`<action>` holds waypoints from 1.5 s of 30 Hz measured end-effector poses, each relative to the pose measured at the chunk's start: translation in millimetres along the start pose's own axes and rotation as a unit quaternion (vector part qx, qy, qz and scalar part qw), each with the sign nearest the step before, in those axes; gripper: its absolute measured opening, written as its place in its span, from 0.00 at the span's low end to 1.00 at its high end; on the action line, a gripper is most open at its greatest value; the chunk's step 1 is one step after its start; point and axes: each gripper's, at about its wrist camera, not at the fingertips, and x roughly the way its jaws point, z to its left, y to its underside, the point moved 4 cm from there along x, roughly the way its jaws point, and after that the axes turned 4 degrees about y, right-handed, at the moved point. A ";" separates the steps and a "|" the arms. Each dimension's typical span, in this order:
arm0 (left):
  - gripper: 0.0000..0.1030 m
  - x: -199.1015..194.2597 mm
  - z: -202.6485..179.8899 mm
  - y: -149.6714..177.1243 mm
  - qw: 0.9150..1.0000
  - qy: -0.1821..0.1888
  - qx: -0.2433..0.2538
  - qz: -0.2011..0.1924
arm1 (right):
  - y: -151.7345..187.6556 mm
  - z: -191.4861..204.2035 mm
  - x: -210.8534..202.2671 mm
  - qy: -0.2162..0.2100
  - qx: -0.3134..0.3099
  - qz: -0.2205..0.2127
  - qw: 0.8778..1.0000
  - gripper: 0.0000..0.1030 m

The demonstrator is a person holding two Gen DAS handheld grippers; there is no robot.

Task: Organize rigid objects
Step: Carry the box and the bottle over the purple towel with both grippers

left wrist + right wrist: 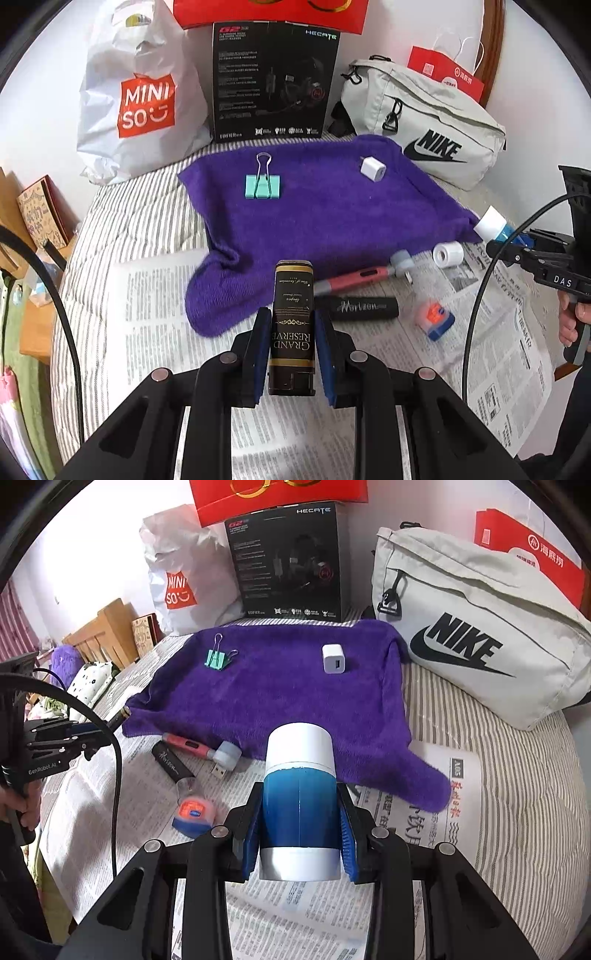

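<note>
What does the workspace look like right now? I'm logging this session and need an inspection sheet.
Surface: striped bedding with newspaper and a purple towel laid on top.
Job's things: green binder clip and white charger cube on the towel; red pen-like tool, black Horizon stick, white roll and orange-blue item on the newspaper.
Clutter: Miniso bag, black headset box, Nike bag, red paper bags.
Grippers: left gripper shut on a black Grand Reserve box; right gripper shut on a blue-white bottle.
Cables: black cable beside each gripper.
Surroundings: white wall, wooden headboard.
</note>
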 end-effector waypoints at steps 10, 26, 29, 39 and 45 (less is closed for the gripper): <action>0.22 14.1 10.1 -23.9 1.000 -0.002 0.000 -0.002 | -25.8 -8.8 15.8 0.004 0.013 -0.010 1.000 0.35; 0.22 52.6 36.8 -56.7 0.999 -0.003 -0.046 -0.015 | -60.2 -14.0 58.7 0.021 0.008 -0.005 1.000 0.35; 0.22 62.8 39.4 -58.2 0.999 0.001 -0.049 -0.010 | -64.2 -16.3 68.8 0.023 0.006 0.000 1.000 0.35; 0.22 83.8 43.1 -73.6 0.999 -0.007 -0.039 0.006 | -84.2 -29.8 98.4 0.032 0.006 0.013 0.999 0.35; 0.22 94.3 48.3 -80.8 0.999 -0.012 -0.039 0.015 | -91.3 -33.2 122.7 0.049 -0.013 0.031 0.998 0.35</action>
